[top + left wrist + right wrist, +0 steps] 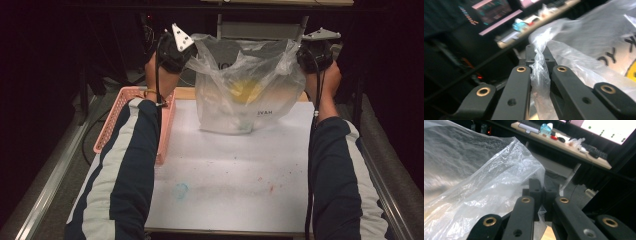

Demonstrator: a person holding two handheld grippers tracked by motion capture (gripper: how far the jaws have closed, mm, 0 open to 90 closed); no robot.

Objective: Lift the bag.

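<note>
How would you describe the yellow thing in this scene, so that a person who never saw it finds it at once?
Start at the white table, with the pink basket at its left edge. At the far end, the two grippers hold up a clear plastic bag by its top corners. The yellow thing lies inside the bag, blurred by the film; nothing else here is yellow.

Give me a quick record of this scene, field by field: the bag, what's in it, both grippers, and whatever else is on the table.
bag: clear plastic bag, lifted and stretched between the two grippers, its bottom near the table
contents: something yellow, seen blurred through the plastic
left gripper: shut on the bag's twisted edge
right gripper: shut on the bag's other edge
basket: pink basket at the table's left, under the left forearm
table: white table top with small colour stains
</note>
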